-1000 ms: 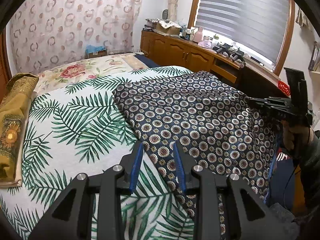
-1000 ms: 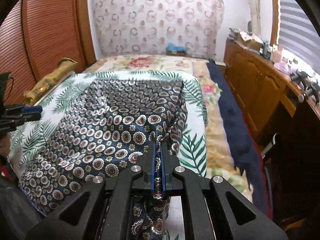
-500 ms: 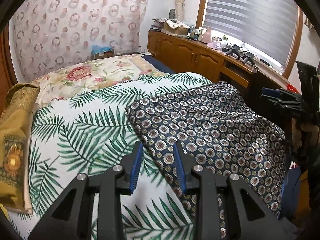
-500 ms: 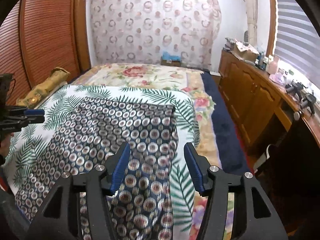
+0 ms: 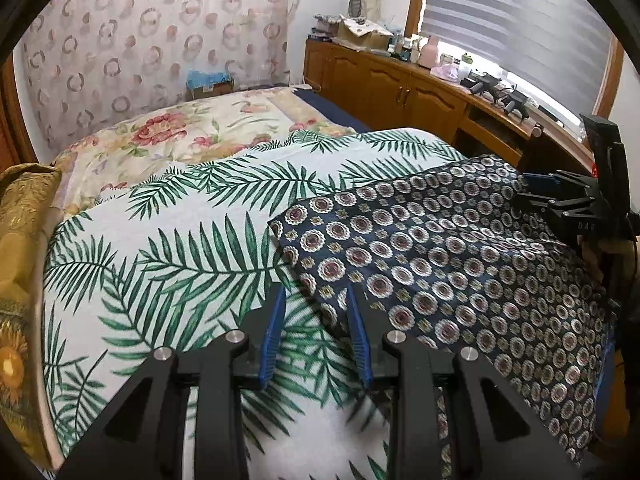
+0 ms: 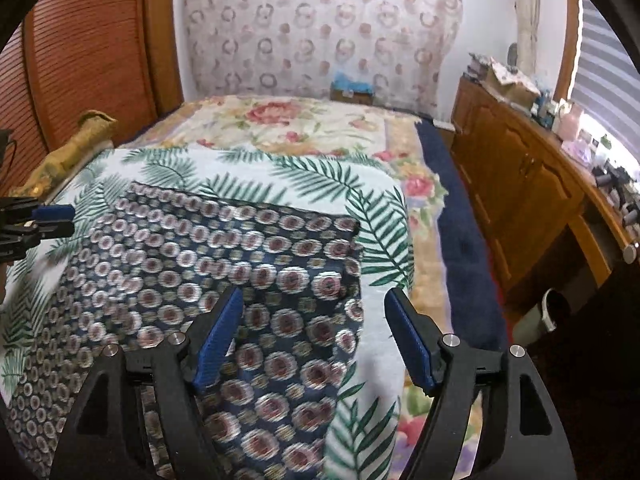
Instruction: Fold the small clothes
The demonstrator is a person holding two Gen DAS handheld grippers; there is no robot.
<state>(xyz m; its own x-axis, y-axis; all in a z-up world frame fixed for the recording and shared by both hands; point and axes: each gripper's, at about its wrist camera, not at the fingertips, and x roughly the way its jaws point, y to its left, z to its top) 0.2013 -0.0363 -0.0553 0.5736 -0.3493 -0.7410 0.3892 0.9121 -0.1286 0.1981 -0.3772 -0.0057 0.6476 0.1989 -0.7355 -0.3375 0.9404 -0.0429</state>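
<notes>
- navy medallion-print cloth (image 5: 440, 256) lies spread on the bed, on top of a palm-leaf sheet (image 5: 168, 248); its near edge hangs over the bed's foot; in the right wrist view the same cloth (image 6: 224, 264) shows a squared far corner, image there is motion-blurred
- left hand-held gripper (image 5: 316, 320): blue pads apart, nothing between them; hovering above the sheet, right pad just at the cloth's left edge; contact cannot be told
- right hand-held gripper (image 6: 314, 332): pads spread wide, nothing clamped; cloth's right edge runs under the gap
- surroundings: floral blanket (image 5: 188, 136) further up the bed; gold brocade bundle (image 5: 20, 240) along the bed's left side; wooden cabinet (image 5: 400, 88) along the window side with clutter on top, incl. cardboard box (image 5: 362, 32) and a pink bottle; ring-pattern curtain (image 5: 160, 28) behind the bed; nothing sits on the cloth
- view differences: left wrist view shows the right hand-held gripper side-on over the cloth's right end, plus the window blind (image 5: 520, 24); right wrist view shows the left hand-held gripper at frame left, a slatted wooden door (image 6: 88, 48) and a navy blanket strip (image 6: 460, 232) between bed and cabinet
- writing: pale letters on the right hand-held gripper's body in the left wrist view, too small to read reliably
</notes>
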